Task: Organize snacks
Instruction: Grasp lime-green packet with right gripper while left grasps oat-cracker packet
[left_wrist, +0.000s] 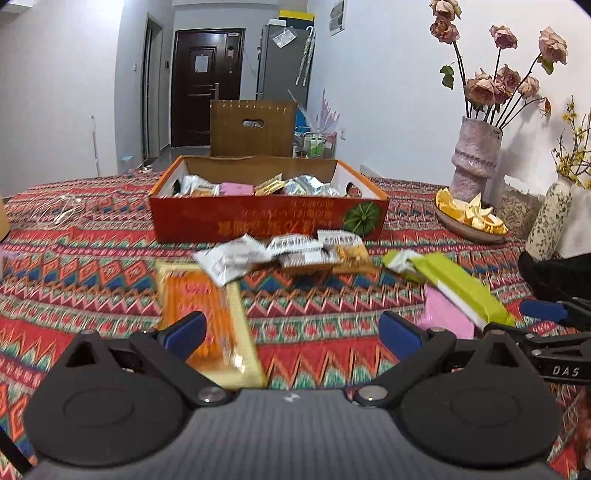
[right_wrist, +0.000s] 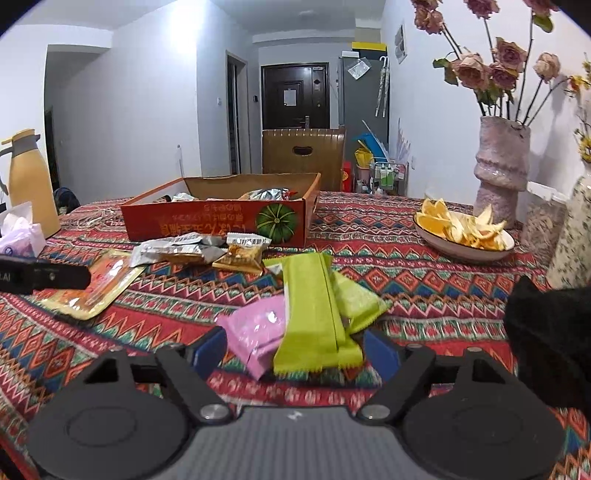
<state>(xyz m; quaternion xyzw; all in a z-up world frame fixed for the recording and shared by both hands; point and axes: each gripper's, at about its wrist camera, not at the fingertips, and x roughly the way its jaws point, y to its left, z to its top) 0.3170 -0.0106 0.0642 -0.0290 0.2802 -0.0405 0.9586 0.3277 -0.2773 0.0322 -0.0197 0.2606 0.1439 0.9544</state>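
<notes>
An orange cardboard box with several snack packets inside stands on the patterned tablecloth; it also shows in the right wrist view. In front of it lie silver and gold packets, an orange-yellow packet, green packets and a pink packet. My left gripper is open, its left finger over the orange-yellow packet. My right gripper is open, with the near ends of the green and pink packets between its fingers.
A bowl of orange peels, a pink vase with dried roses and a patterned vase stand at the right. A yellow thermos and tissues stand at the left. A black object sits near right.
</notes>
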